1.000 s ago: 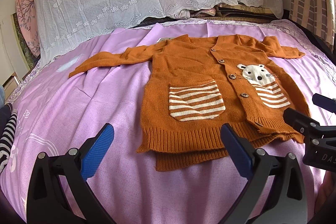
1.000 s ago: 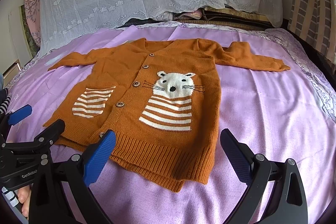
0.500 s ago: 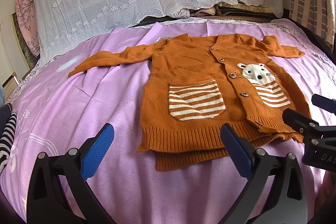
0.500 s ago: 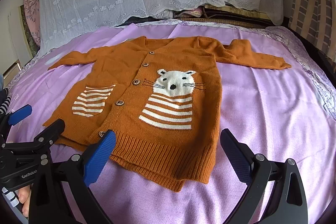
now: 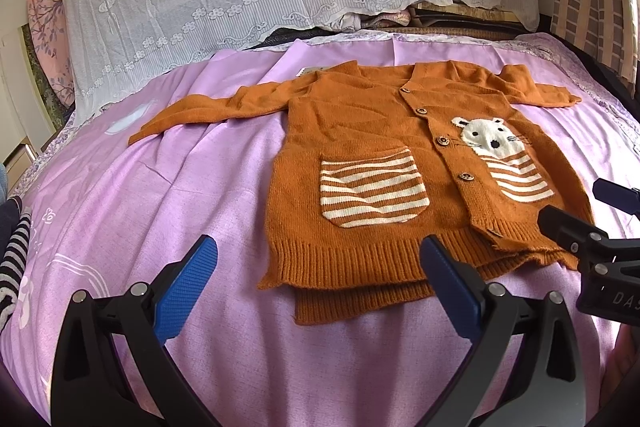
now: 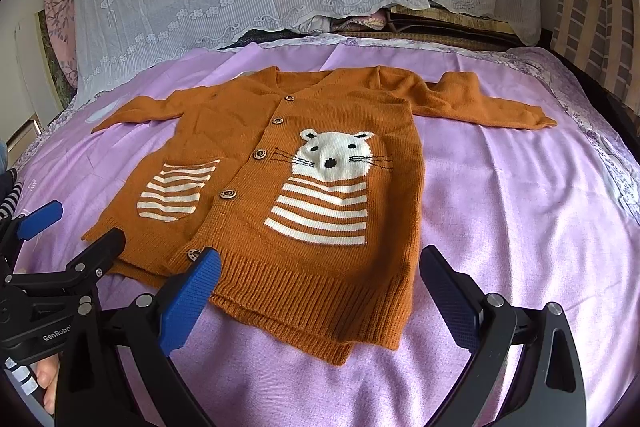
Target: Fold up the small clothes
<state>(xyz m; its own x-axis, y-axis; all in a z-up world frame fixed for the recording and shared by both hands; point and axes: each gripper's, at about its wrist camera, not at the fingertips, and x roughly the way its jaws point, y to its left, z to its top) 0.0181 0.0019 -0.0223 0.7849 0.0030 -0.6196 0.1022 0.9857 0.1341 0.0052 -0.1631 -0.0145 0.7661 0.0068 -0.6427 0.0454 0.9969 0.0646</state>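
Cardigan (image 5: pixel 384 155), one only, orange knit with a mouse face and two striped pockets, lies flat and front-up in the middle of the purple bed (image 5: pixel 160 195), its long axis running from the ribbed hem nearest the grippers to the collar towards the headboard, both sleeves spread sideways. Straight ahead of both tools, the hem lies just beyond the fingertips. Left gripper (image 5: pixel 316 287) faces the hem's left corner, right gripper (image 6: pixel 320 287) the right half; each has its two fingers wide apart, holding nothing. Neither looks clearly nearer.

An orange cardigan (image 6: pixel 280 163) lies flat, sleeves spread, on the purple-sheeted bed (image 6: pixel 500 227).
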